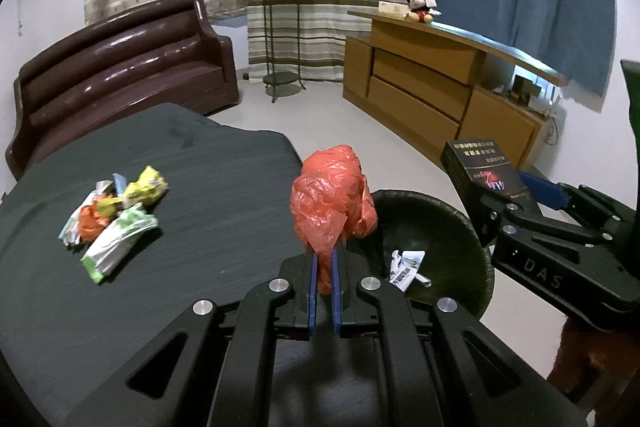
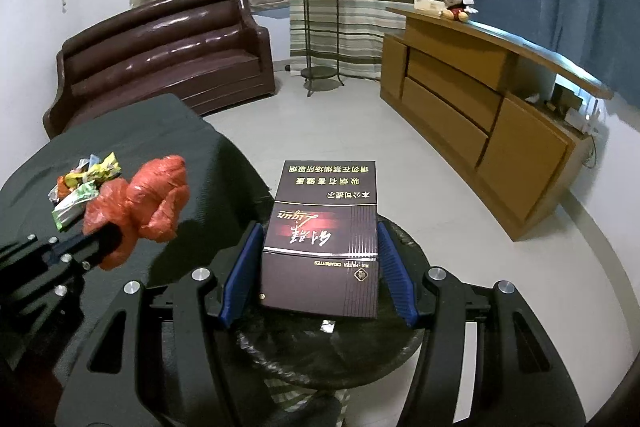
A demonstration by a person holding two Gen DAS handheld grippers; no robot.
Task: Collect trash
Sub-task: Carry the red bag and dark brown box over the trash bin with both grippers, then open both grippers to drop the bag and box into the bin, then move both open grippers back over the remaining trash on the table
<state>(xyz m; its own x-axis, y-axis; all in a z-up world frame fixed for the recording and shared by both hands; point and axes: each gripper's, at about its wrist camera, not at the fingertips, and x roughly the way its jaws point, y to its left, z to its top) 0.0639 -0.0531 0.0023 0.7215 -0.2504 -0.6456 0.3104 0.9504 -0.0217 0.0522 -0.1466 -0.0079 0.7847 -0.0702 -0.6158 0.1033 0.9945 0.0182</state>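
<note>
The surface (image 1: pixel 200 155) is covered with a dark cloth, and its far edge drops toward a pale floor (image 1: pixel 328 115). A loose pile of wrappers (image 1: pixel 116 215) lies on it at the left in the left wrist view, white, green, yellow and orange, touching one another. The cloth around the pile is bare and faintly creased.

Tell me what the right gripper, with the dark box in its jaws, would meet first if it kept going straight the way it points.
Probably the black bin. The right gripper angles downward, holding the dark box above the bin's mouth, so the box's far end would likely meet the bin's inside or far rim first. Depth is hard to judge through the fisheye.
</note>
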